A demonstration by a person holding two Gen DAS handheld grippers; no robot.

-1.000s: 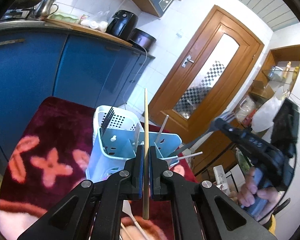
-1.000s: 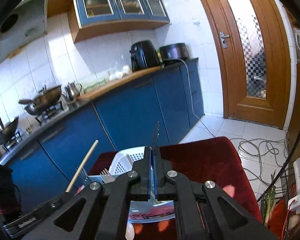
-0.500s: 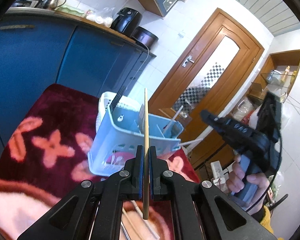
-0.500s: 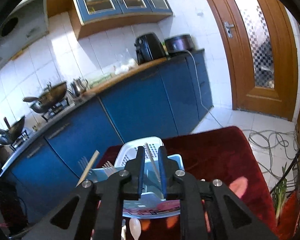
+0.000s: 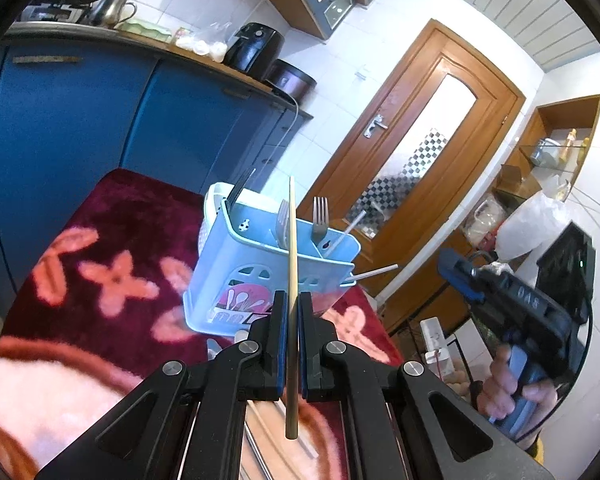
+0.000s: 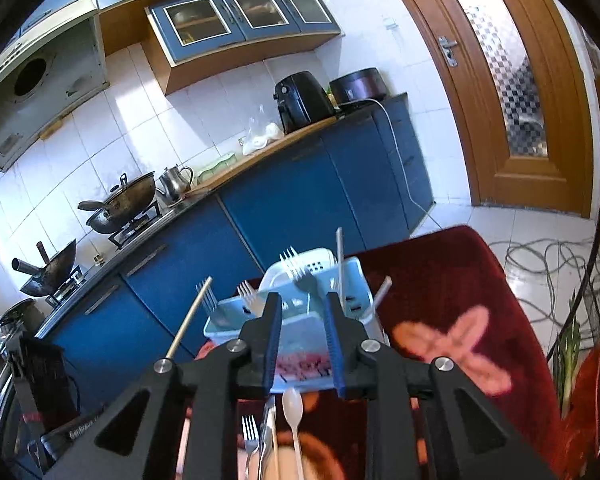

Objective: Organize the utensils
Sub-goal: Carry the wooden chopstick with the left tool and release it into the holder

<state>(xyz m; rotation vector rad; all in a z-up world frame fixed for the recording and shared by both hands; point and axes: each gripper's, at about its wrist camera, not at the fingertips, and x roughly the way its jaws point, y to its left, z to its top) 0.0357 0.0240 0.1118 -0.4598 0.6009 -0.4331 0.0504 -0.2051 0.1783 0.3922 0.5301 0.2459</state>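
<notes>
My left gripper is shut on a wooden chopstick, held upright just in front of a light blue utensil caddy. The caddy stands on a dark red flowered cloth and holds forks and white straws. My right gripper is open and empty, just in front of the same caddy. A grey fork stands in the caddy beyond its fingers. The right gripper also shows at the right of the left wrist view.
A white spoon, a fork and tongs lie on the cloth under the right gripper. More chopsticks lie below the left gripper. Blue kitchen cabinets stand behind. A wooden door is at the right.
My right gripper has opened and let go of the fork, which now stands in the caddy, and has drawn back. My left gripper with the chopstick has pulled back from the caddy.
</notes>
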